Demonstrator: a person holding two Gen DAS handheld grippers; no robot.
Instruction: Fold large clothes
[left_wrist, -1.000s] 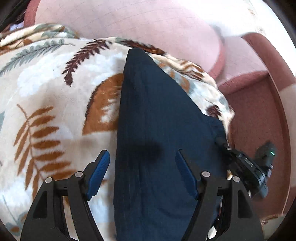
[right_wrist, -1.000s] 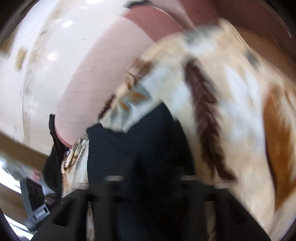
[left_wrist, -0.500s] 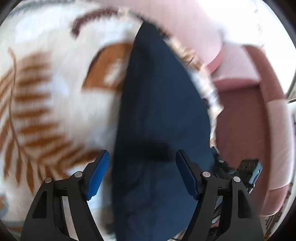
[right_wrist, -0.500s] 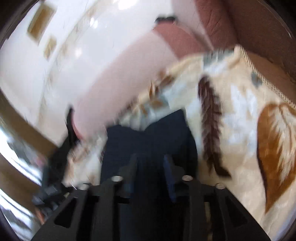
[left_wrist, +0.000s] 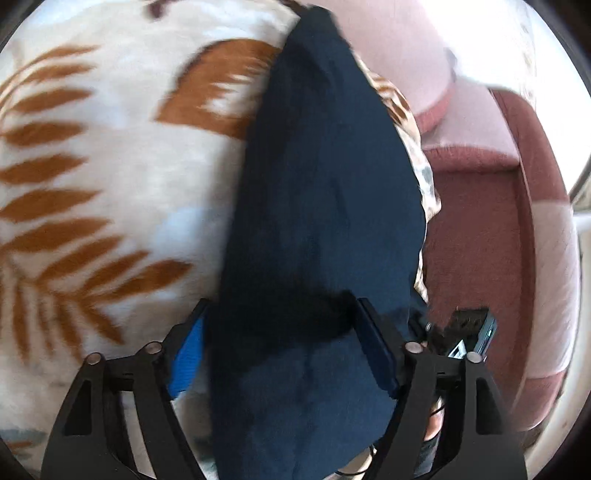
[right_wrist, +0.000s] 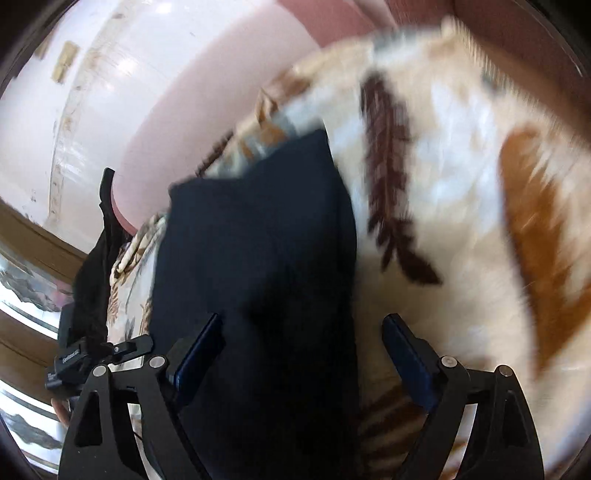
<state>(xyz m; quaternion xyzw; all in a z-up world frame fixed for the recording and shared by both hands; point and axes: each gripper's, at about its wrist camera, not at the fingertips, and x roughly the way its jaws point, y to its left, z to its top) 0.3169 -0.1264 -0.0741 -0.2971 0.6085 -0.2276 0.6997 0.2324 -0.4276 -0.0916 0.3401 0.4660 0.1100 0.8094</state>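
Note:
A dark navy garment (left_wrist: 325, 206) lies folded into a long narrow strip on a cream blanket with brown leaf prints (left_wrist: 103, 192). My left gripper (left_wrist: 280, 347) is open just above the near end of the strip, with its fingers on either side of it. In the right wrist view the same garment (right_wrist: 266, 258) runs away from me, and my right gripper (right_wrist: 299, 350) is open over its near end, holding nothing. The right gripper also shows at the lower right of the left wrist view (left_wrist: 465, 332).
The blanket (right_wrist: 461, 155) covers a seat with pink and maroon cushions (left_wrist: 476, 229). A pink cushion (right_wrist: 192, 110) and a white wall lie beyond the garment's far end. The other gripper's body (right_wrist: 85, 354) is at the lower left.
The right gripper's jaws have opened and let go of the garment. Both grippers have moved along the strip, and the garment now lies flat on the blanket.

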